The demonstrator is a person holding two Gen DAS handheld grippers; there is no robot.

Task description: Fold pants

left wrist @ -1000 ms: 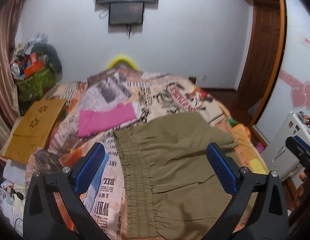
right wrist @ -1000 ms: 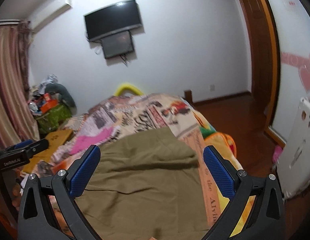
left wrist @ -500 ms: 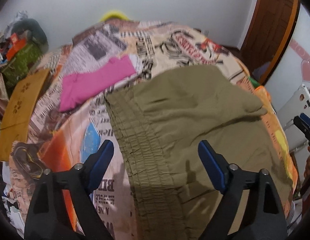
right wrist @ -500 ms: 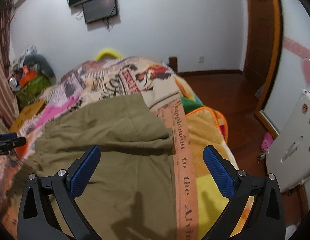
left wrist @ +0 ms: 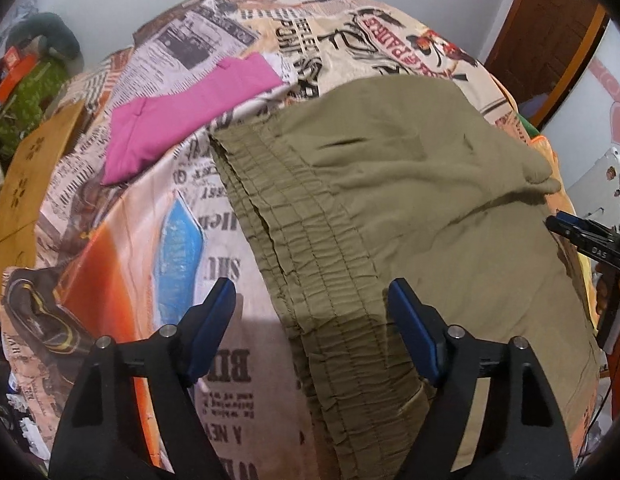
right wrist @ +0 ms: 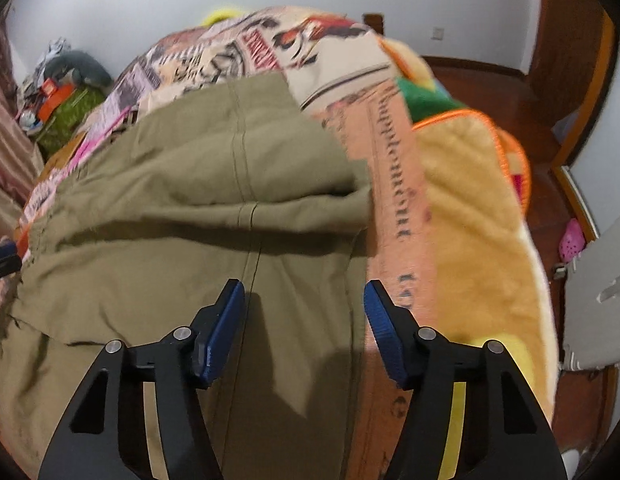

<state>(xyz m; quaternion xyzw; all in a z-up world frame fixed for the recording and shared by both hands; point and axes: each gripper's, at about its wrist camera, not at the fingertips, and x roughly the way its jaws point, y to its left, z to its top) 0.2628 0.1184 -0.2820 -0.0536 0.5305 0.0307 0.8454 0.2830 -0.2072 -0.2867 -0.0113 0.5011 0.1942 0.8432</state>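
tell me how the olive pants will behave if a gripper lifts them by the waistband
The olive pants will probably go floppy and drape, since the cloth already lies in soft creases and folds over itself. The gathered elastic waistband looks thick, so it likely gives firmer purchase than the thin leg fabric. They may drag across the printed bedspread rather than slide freely.

The room is evenly and fairly brightly lit from overhead. Soft shadows are cast forward of each hand-held gripper onto the pants (left wrist: 429, 184) and the bedspread (left wrist: 238, 312). Strong fisheye bending and black vignetting are seen at the corners. The right wrist view is smeared by motion blur (most plainly across the printed lettering); the left is sharper.
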